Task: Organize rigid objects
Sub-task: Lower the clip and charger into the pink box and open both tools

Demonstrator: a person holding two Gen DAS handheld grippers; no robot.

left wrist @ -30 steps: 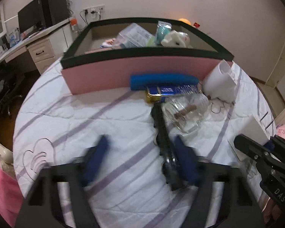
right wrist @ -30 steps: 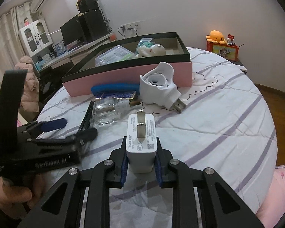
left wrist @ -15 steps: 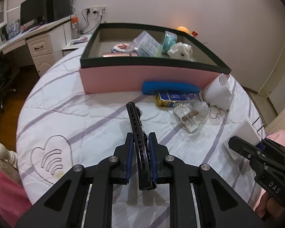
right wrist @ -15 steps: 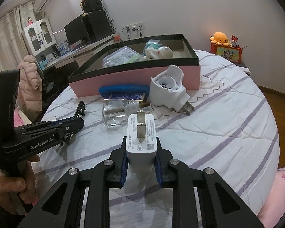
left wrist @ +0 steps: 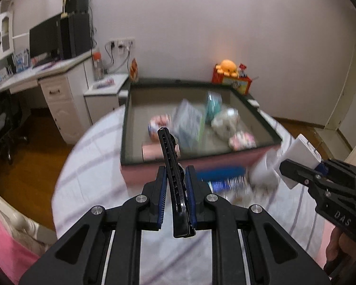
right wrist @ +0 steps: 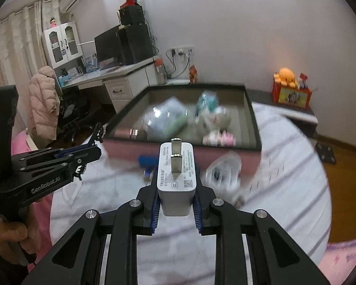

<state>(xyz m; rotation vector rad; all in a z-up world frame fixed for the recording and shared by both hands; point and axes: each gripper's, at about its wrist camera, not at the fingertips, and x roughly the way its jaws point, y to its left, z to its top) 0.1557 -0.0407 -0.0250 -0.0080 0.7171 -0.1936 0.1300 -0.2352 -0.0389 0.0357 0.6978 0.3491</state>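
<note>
My left gripper is shut on a long black toothed hair clip, which stands up between the blue pads in front of the box. The left gripper and the clip also show at the left of the right wrist view, held in a person's hand. My right gripper is shut on a white charger plug with its prongs pointing away. The right gripper and the charger appear at the right of the left wrist view. Both hang above the bed, near a pink box with a dark rim.
The box holds several blurred items. In front of its pink wall lie a blue case, a blue tin and a white adapter. A desk stands at the left and an orange plush toy behind.
The left gripper closed on the black clip and lifted it off the bed. Both grippers rose, and the views now look down into the box. The right gripper kept hold of the charger.
</note>
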